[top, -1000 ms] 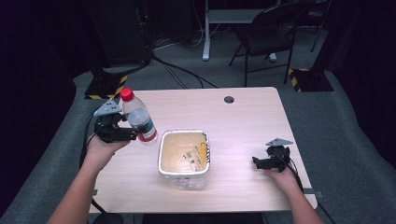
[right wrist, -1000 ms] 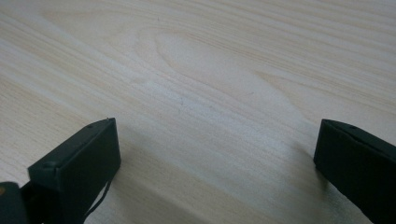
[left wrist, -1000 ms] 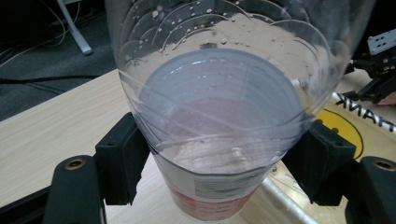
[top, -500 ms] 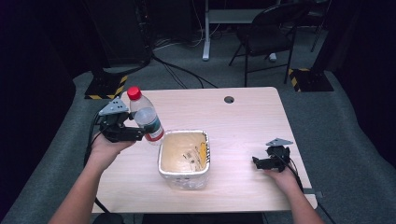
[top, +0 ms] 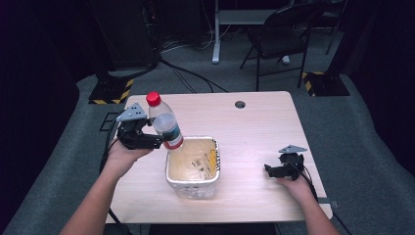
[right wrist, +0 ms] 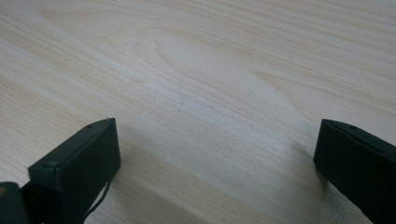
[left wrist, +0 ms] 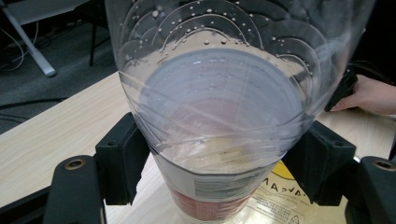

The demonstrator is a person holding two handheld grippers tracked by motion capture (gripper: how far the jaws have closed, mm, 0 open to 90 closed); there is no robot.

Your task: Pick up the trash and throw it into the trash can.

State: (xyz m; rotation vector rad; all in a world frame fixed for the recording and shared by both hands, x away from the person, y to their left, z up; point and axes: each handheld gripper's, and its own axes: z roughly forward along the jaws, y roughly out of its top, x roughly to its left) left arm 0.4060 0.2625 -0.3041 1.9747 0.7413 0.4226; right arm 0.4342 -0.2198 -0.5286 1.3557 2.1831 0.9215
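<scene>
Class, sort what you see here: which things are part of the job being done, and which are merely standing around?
Part of the job:
bottle, clamped in the left gripper
tub, beside the bottle
table

Standing around:
right gripper, open, resting on the table
chair
floor cables

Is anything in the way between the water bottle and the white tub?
Nothing visible is. The left hand-held gripper holds the bottle tilted, its bottom end already at the near-left rim of the tub. The tub is open on top, with only small bits lying inside.
</scene>
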